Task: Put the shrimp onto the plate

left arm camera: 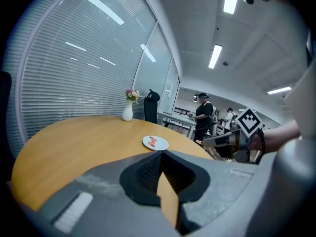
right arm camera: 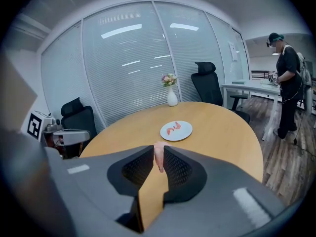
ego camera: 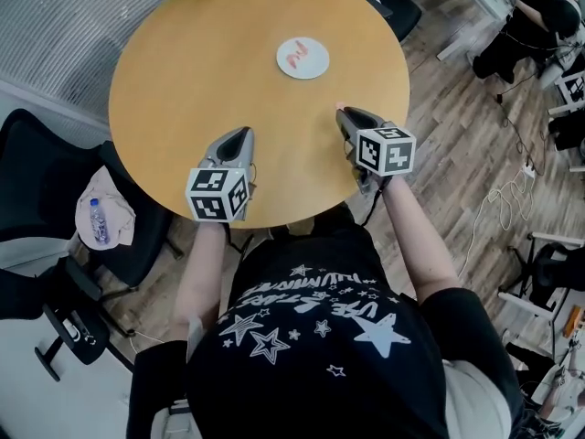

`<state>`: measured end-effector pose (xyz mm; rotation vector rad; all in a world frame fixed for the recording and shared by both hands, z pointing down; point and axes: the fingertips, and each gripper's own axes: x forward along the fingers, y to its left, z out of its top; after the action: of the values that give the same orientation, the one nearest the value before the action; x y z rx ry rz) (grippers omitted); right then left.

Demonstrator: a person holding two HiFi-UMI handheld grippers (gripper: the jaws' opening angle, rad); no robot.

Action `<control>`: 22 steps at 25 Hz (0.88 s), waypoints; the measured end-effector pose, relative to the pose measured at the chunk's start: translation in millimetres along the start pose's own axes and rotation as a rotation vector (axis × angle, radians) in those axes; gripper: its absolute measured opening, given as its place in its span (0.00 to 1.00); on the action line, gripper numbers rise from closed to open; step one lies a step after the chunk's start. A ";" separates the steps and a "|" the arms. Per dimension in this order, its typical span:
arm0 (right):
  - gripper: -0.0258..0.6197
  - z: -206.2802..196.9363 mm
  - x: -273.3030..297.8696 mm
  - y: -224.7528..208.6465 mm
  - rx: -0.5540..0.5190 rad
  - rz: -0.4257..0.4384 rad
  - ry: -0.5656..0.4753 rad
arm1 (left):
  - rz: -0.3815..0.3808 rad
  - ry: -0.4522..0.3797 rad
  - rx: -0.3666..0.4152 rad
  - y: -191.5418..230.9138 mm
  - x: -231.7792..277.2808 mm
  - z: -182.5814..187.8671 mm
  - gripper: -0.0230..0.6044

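A white plate (ego camera: 303,58) lies on the far side of the round wooden table (ego camera: 183,71), with two pink shrimp (ego camera: 296,55) on it. The same plate (right arm camera: 176,131) appears ahead in the right gripper view, and the plate (left arm camera: 155,142) also shows in the left gripper view. My right gripper (ego camera: 344,112) hovers over the table's near right part, shut on a pale pink shrimp (right arm camera: 158,157) that hangs upright between its pads. Over the near left edge, my left gripper (ego camera: 241,135) has its jaws together with nothing between them.
A white vase with flowers (right arm camera: 172,97) stands at the table's far edge. Black office chairs ring the table; one at the left (ego camera: 110,218) holds a water bottle on a cloth. People stand at desks on the right. Cables (ego camera: 498,199) lie on the wood floor.
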<state>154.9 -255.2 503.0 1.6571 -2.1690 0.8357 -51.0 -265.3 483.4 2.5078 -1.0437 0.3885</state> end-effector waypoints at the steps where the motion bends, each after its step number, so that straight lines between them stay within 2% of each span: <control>1: 0.14 0.3 4.9 -3.6 -0.003 0.004 0.005 | 0.008 0.002 -0.004 0.7 2.4 -0.4 0.04; 8: 0.14 13.0 43.8 -24.0 -0.058 0.049 0.042 | 0.070 0.024 -0.038 6.1 28.6 -2.2 0.04; 14: 0.14 31.0 76.1 -39.4 -0.172 0.132 0.094 | 0.126 0.033 -0.070 8.6 54.0 4.2 0.04; 22: 0.14 39.7 123.5 -55.5 -0.262 0.230 0.169 | 0.211 0.056 -0.118 14.9 80.4 -0.9 0.04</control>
<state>175.2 -385.0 554.4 1.1864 -2.2641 0.6847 -7.0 -323.8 519.8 2.2780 -1.2745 0.4412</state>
